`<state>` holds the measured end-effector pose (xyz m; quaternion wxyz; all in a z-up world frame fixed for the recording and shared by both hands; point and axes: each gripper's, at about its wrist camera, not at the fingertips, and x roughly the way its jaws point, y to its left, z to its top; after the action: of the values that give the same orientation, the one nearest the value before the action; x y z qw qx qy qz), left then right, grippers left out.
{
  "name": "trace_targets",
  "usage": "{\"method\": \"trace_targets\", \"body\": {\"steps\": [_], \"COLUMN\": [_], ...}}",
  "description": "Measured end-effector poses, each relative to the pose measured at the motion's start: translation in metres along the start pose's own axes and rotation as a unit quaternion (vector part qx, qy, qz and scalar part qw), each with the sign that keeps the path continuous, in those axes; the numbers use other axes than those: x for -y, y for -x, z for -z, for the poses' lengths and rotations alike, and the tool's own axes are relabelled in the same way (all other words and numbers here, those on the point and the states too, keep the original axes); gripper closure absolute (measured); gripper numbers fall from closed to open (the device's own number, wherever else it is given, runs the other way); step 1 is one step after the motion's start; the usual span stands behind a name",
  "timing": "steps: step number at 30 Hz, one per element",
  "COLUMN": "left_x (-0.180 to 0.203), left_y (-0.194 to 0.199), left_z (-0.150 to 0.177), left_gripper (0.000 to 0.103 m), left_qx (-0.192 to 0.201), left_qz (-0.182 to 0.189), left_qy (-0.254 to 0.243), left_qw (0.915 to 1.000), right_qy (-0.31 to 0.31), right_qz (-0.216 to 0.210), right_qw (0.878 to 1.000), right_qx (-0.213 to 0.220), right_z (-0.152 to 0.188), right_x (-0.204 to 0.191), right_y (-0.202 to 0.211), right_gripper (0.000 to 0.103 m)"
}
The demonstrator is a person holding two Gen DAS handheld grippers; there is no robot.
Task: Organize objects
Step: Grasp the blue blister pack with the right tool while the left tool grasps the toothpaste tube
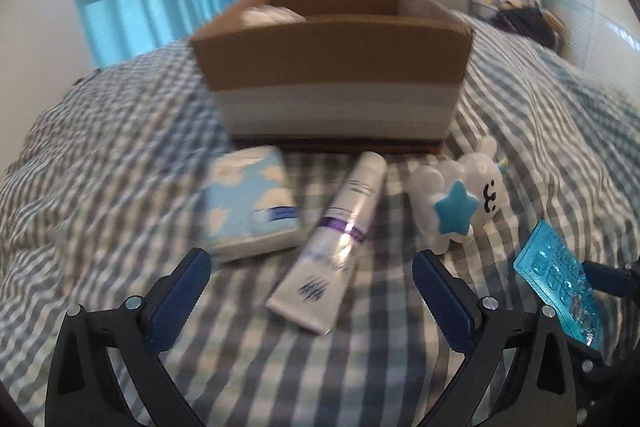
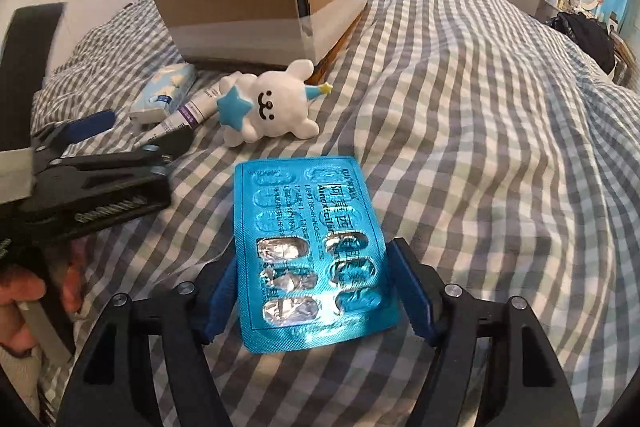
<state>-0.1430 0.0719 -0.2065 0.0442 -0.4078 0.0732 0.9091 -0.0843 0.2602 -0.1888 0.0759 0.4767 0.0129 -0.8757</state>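
Between your right gripper's (image 2: 316, 291) blue pads sits the blister pack (image 2: 312, 259), pinched by its long edges and lifted clear of the checked bedspread (image 2: 480, 147). That edgewise hold looks right for so thin a sheet: flat on soft cloth it gives little to get under, whereas gripped across its width it rides level and should drop cleanly into a container.

Ahead and to the left of that gripper stands the box (image 2: 256, 11), its top open and something white already inside, so it is probably where the items are going. Whether the pack has a set compartment cannot be told.

Your left gripper (image 1: 312, 291) is spread wide and holds nothing. Just ahead, between its fingers, lies the tube (image 1: 340, 247), pointing toward the box; beside it on the left is the tissue pack (image 1: 256, 203), and off to the right the plush toy (image 1: 460, 203). All three lie in a row close to the box's near wall, within short reach, so the tube looks like the left side's next pick.
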Motion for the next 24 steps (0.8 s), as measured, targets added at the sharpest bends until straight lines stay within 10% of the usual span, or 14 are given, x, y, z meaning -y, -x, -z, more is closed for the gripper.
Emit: {"method": "trace_targets", "body": {"steps": [8, 13, 17, 24], "left_x": [0.005, 0.0, 0.0, -0.007], "left_y": [-0.033, -0.023, -0.009, 0.031], "left_z": [-0.013, -0.009, -0.001, 0.029], "left_gripper": [0.029, 0.071, 0.074, 0.075], "left_qx": [-0.035, -0.031, -0.033, -0.037], "left_qz": [0.05, 0.055, 0.06, 0.075], "left_qy": [0.001, 0.003, -0.008, 0.006], "left_qw": [0.9981, 0.998, 0.9976, 0.9965], "right_qy": [-0.03, -0.015, 0.009, -0.006], "right_qz": [-0.026, -0.007, 0.021, 0.015], "right_qw": [0.999, 1.0, 1.0, 1.0], "right_qx": [0.008, 0.015, 0.01, 0.014], "right_z": [-0.013, -0.017, -0.016, -0.002], "right_x": [0.002, -0.007, -0.017, -0.008], "right_y": [-0.012, -0.017, -0.02, 0.0], "right_gripper": [0.017, 0.017, 0.036, 0.037]}}
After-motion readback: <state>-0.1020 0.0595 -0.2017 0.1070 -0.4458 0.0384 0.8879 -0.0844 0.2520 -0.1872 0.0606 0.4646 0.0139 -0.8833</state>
